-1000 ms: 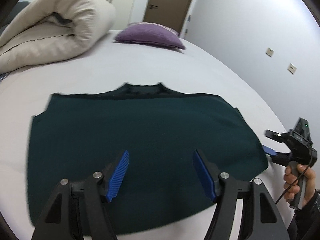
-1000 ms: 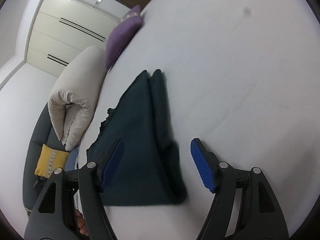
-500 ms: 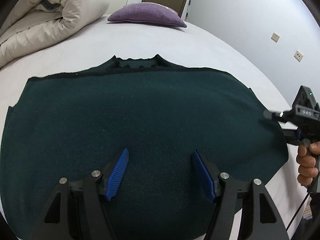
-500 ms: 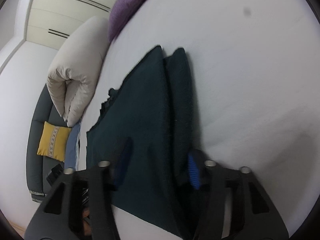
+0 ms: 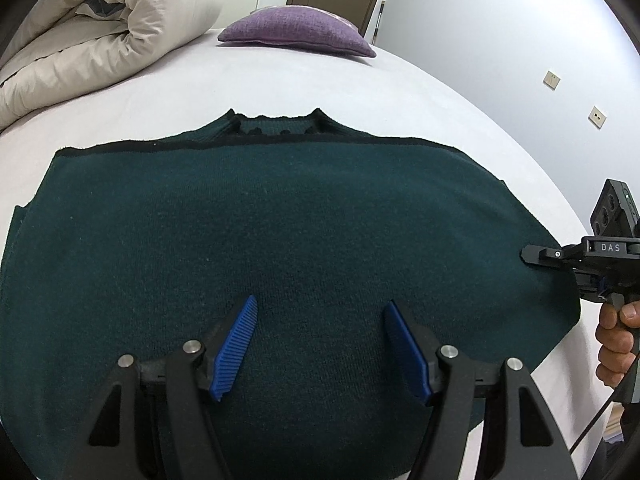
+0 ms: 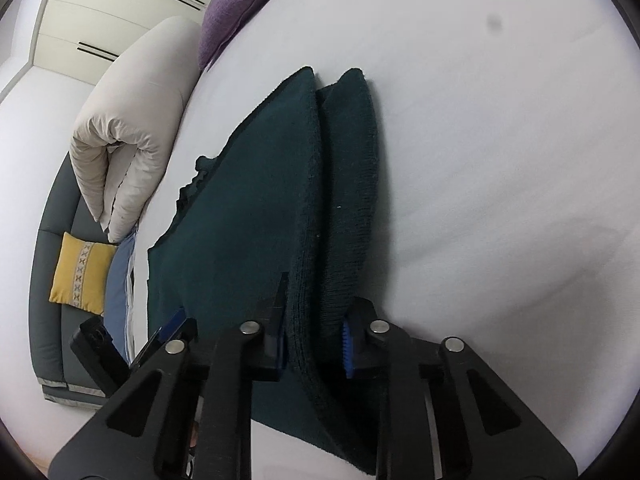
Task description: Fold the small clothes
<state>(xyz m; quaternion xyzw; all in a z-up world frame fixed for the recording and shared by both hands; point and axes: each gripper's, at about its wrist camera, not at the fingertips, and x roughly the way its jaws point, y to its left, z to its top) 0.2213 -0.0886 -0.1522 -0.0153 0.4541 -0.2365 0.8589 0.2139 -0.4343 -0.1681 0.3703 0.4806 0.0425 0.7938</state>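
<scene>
Since a second ago my right tongs [image 6: 316, 336] have slid in over the side edge of the dark green sweater [image 5: 280, 240], and their jaws have just been closing with the folded edge between them; now they pinch that thick fold. On the left of the bed [image 5: 280, 84] lies a rolled cream duvet [image 5: 100, 32], with a purple pillow [image 5: 296, 36] further back. My left tongs [image 5: 320, 344] have come down closer over the sweater's lower middle and hover with jaws spread, nothing between the blue pads. That sweater lies flat on the white bed, collar away from me. At the right edge, my hand [image 5: 616, 344] grips the right tongs' handle.
</scene>
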